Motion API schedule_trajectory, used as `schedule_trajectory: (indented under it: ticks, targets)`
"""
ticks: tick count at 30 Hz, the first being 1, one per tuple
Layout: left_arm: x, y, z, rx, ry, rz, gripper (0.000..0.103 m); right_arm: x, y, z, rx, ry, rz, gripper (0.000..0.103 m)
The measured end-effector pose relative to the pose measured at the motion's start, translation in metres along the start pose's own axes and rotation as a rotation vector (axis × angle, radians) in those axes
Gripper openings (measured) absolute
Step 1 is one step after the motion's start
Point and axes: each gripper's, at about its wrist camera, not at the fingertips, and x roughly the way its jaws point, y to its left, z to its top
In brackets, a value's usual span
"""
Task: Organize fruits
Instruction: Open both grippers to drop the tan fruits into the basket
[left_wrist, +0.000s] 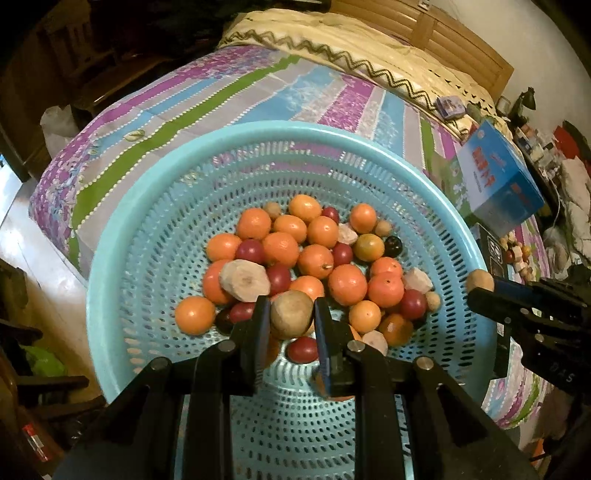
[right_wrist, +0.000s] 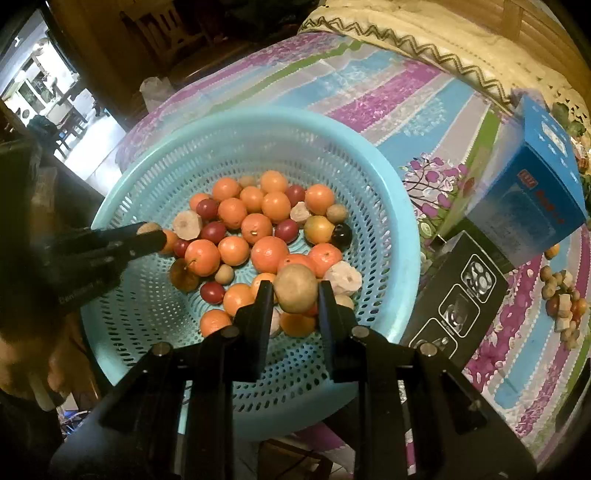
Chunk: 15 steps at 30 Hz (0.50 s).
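Observation:
A light blue perforated basket (left_wrist: 155, 192) (right_wrist: 388, 184) on the bed holds several oranges (left_wrist: 347, 284) (right_wrist: 269, 254), dark red round fruits (left_wrist: 413, 303) (right_wrist: 213, 232), small tan fruits and pale cut chunks (left_wrist: 243, 279) (right_wrist: 342, 277). My left gripper (left_wrist: 291, 314) is shut on a tan round fruit (left_wrist: 291, 314), held above the basket's fruit; it also shows in the right wrist view (right_wrist: 149, 229). My right gripper (right_wrist: 295, 288) is shut on another tan round fruit (right_wrist: 295, 288) over the basket's near side; it shows in the left wrist view (left_wrist: 479, 282) at the basket's right rim.
The bed has a striped purple, blue and green sheet (left_wrist: 229, 96) (right_wrist: 369, 88). A blue box (left_wrist: 498, 177) (right_wrist: 535, 192) and a black box (right_wrist: 458, 295) lie right of the basket. A small pile of fruits (right_wrist: 563, 299) lies on the sheet at far right.

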Motion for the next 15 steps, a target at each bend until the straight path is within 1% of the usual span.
schedule_trajectory:
  ticks: [6, 15]
  targets:
    - [0.0079, -0.0059, -0.0024, 0.013, 0.020, -0.013, 0.023, 0.0034, 0.0002, 0.0001, 0.002, 0.007, 0.004, 0.025]
    - [0.0104, -0.0041, -0.0012, 0.004, 0.022, -0.014, 0.023, 0.0053, -0.0018, -0.0003, 0.004, 0.009, 0.007, 0.025]
